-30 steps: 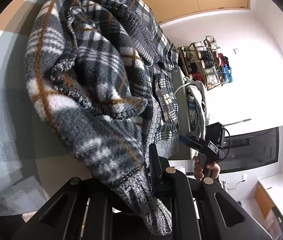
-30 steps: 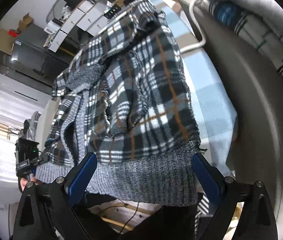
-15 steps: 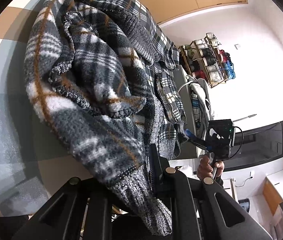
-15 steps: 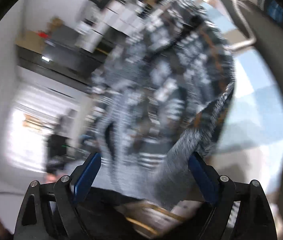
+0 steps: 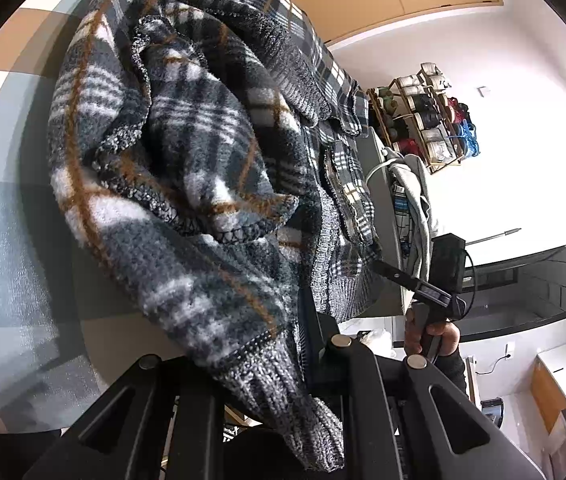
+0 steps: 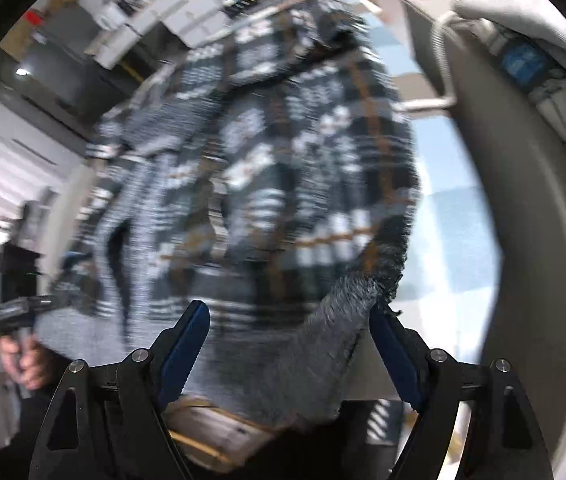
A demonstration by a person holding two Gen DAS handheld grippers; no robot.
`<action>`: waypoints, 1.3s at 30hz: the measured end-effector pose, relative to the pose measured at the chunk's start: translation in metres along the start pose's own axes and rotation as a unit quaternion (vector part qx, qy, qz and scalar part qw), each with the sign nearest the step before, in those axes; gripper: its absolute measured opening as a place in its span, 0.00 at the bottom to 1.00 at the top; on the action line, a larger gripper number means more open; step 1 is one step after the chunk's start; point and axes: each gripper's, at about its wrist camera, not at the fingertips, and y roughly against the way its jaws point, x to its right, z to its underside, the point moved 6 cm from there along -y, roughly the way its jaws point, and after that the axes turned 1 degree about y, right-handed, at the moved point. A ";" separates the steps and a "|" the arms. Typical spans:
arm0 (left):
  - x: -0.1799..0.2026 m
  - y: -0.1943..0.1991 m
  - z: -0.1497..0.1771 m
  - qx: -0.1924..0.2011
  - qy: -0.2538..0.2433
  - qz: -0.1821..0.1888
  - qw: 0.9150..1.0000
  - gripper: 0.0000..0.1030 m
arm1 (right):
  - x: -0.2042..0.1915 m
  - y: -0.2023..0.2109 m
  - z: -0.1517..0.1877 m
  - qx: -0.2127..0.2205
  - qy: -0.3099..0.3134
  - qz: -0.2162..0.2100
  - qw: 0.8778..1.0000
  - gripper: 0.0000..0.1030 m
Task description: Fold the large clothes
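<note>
A dark plaid fleece jacket (image 5: 187, 152) with grey ribbed knit trim lies bunched on a checked tablecloth (image 5: 7, 240). My left gripper (image 5: 297, 344) is shut on the grey knit edge (image 5: 283, 392), which hangs down over its fingers. In the blurred right wrist view the same jacket (image 6: 283, 168) fills the middle. My right gripper (image 6: 287, 312) has blue pads that are closing, with a grey ribbed hem corner (image 6: 335, 332) between them, close to the right pad but not pressed. That gripper (image 5: 393, 274) also shows in the left wrist view at the jacket's hem, held by a hand.
A grey hooded garment and a striped cloth (image 5: 411, 200) are piled on a grey surface (image 6: 515, 240) to the right of the jacket. A shelf of yarn spools (image 5: 431, 120) hangs on the white wall. The left gripper (image 6: 23, 308) and its hand show at far left.
The right gripper's jaws have narrowed and its view has swung and blurred. The grey hem, first spread across both pads, now hangs bunched near the right pad. The left gripper's hold looks unchanged.
</note>
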 end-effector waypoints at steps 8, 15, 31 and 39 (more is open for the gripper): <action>-0.016 -0.006 0.003 -0.015 0.021 -0.039 0.999 0.13 | -0.007 -0.010 -0.006 0.003 -0.007 -0.049 0.999 0.14; -0.024 -0.010 0.011 -0.038 0.023 -0.039 0.998 0.02 | 0.000 0.001 0.000 0.072 -0.061 -0.127 0.987 0.12; -0.029 0.030 0.063 -0.035 0.058 0.019 0.998 0.02 | 0.004 0.036 0.047 0.082 -0.105 -0.149 0.980 0.11; -0.017 0.011 0.059 -0.040 0.041 0.015 0.998 0.02 | -0.004 0.030 0.033 0.077 -0.101 -0.155 0.980 0.11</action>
